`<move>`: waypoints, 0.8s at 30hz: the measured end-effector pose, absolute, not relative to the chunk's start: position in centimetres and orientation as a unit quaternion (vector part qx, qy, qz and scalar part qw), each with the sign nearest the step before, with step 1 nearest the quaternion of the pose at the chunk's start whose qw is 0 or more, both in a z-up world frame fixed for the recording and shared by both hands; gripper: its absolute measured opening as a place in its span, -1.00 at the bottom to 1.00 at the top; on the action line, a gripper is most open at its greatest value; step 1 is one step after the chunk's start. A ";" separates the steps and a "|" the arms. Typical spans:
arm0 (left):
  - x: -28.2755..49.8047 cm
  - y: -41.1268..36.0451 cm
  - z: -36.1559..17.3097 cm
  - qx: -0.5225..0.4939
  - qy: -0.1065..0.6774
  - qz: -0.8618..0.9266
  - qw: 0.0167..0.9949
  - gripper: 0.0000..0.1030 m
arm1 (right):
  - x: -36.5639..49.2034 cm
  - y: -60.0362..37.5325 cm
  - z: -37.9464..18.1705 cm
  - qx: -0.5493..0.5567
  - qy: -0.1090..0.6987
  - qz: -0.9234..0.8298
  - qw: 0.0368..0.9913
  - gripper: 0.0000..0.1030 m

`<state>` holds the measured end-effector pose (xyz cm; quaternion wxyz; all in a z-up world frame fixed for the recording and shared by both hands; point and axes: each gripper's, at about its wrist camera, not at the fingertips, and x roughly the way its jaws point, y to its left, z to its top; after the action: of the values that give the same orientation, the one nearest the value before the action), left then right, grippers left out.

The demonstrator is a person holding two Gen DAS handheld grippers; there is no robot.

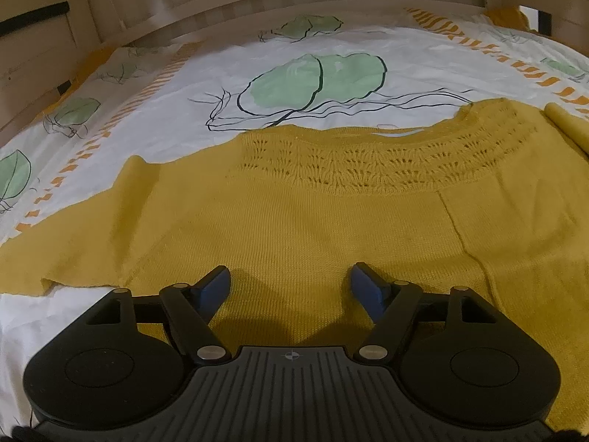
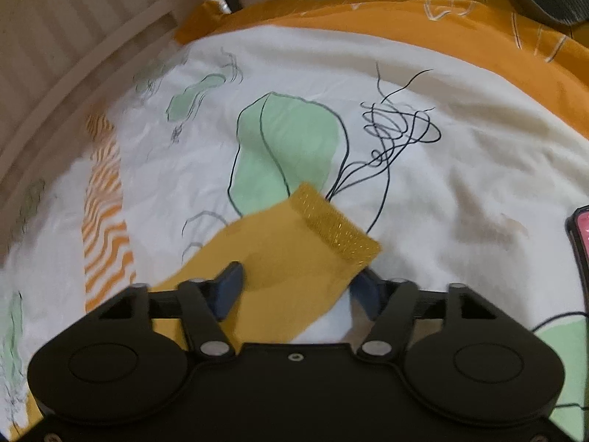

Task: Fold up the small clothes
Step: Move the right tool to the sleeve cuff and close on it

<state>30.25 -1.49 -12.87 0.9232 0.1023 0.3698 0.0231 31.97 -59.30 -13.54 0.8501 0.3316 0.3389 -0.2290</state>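
Dim, warm indoor light; soft shadows under the tongs, fisheye bending at edges, right view motion-blurred.

Mustard yellow knit sweater (image 1: 313, 221) spread flat on the bed, openwork lace yoke and neckline toward 12 o'clock, one sleeve stretched out to 9 o'clock, other sleeve (image 2: 287, 258) lying toward 1 o'clock, glittery ribbed cuff (image 2: 335, 224) at its end

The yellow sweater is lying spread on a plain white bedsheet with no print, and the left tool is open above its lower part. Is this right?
Not quite. The bedsheet is not plain: the left wrist view shows white fabric printed with green leaves, dark line drawings and orange stripes. The rest holds: the yellow sweater lies spread on it, and the left tool is open above its lower part.
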 end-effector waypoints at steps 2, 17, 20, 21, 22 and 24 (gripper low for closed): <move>30.3 -1.5 -13.0 0.101 0.369 0.024 0.924 0.43 | 32.0 -59.5 -13.5 0.337 0.334 -0.217 0.853 -0.18; 31.0 0.0 -11.5 0.073 0.407 -0.001 0.911 0.36 | 33.4 -49.8 -0.6 0.211 0.306 -0.103 0.923 -0.74; 30.1 1.2 -10.5 0.059 0.418 -0.005 0.906 0.26 | 33.7 -45.5 2.7 0.198 0.300 -0.054 0.932 -0.74; 29.7 1.6 -10.2 0.055 0.419 -0.004 0.906 0.26 | 33.9 -43.8 3.6 0.195 0.301 -0.036 0.933 -0.74; 29.1 2.2 -9.9 0.051 0.420 -0.003 0.906 0.26 | 34.1 -42.2 4.3 0.192 0.303 -0.020 0.933 -0.74; 28.0 3.4 -9.5 0.044 0.421 -0.002 0.906 0.26 | 34.6 -38.6 5.5 0.184 0.310 0.012 0.933 -0.74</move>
<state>28.04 3.38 -9.47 0.9060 0.0443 0.4210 -0.0018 34.62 -38.59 5.49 0.9327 0.1842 0.3097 0.0122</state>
